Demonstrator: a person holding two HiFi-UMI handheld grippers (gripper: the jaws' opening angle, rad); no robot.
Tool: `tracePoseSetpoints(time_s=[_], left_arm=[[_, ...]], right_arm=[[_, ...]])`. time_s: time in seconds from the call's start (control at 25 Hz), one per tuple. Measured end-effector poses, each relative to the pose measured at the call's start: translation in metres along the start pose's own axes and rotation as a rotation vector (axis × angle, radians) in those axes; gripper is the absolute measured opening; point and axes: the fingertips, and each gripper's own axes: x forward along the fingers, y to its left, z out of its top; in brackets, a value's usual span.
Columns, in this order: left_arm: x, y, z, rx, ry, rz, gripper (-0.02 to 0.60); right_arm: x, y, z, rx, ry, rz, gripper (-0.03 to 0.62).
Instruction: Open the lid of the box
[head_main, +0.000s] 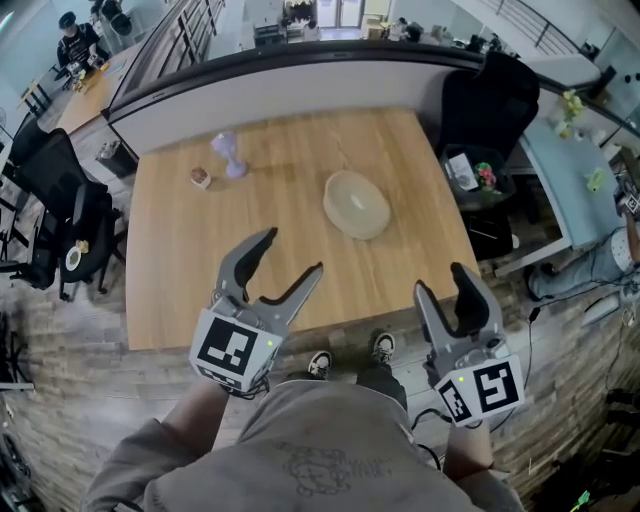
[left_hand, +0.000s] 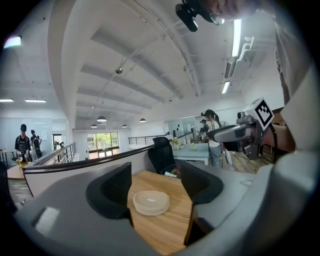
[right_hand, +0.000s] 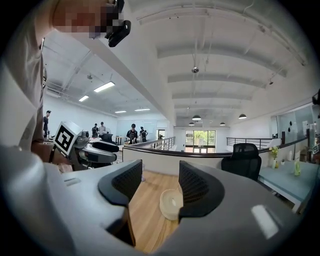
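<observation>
A round cream box (head_main: 357, 205) with its lid on sits on the wooden table (head_main: 200, 260), right of centre. My left gripper (head_main: 293, 252) hangs open over the table's front part, short of the box and to its left, with nothing between its jaws. My right gripper (head_main: 441, 280) is open too, held near the table's front right corner and apart from the box. In the left gripper view the box (left_hand: 150, 202) lies ahead between the open jaws of the left gripper (left_hand: 156, 186). In the right gripper view the box (right_hand: 170, 204) shows partly behind the right jaw of the right gripper (right_hand: 160, 187).
A purple vase-shaped object (head_main: 229, 155) and a small brown-and-white item (head_main: 201, 177) stand at the table's far left. A curved partition (head_main: 300, 80) runs behind the table. Black office chairs stand at the right (head_main: 490, 100) and left (head_main: 60, 210). The person's shoes (head_main: 350, 355) are at the front edge.
</observation>
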Motion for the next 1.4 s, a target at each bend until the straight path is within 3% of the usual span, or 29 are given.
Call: tracePoseSetpoints(time_s=[0.28,0.4,0.76,1.16,1.4], left_arm=[[0.044,0.001,0.007,0.001,0.029,0.085,0.298],[0.067,-0.006,0.009,-0.035,0.053,0.132,0.298],[0.130,-0.014,0.028,-0.006,0.076,0.270,0.299],[0.137,-0.028,0.020,-0.045,0.132,0.458,0.304],[0.130,-0.036,0.010,-0.057,0.164,0.512,0.316]], right_arm=[[0.029,-0.050,-0.002,0.012,-0.011,0.084,0.216],[0.042,-0.083,-0.003,0.022,-0.007,0.131,0.216],[0.081,-0.157,-0.005,0.016,-0.001,0.284,0.216],[0.109,-0.179,-0.017,-0.003,0.017,0.485,0.216],[0.120,-0.176,-0.027,-0.028,0.036,0.546,0.216]])
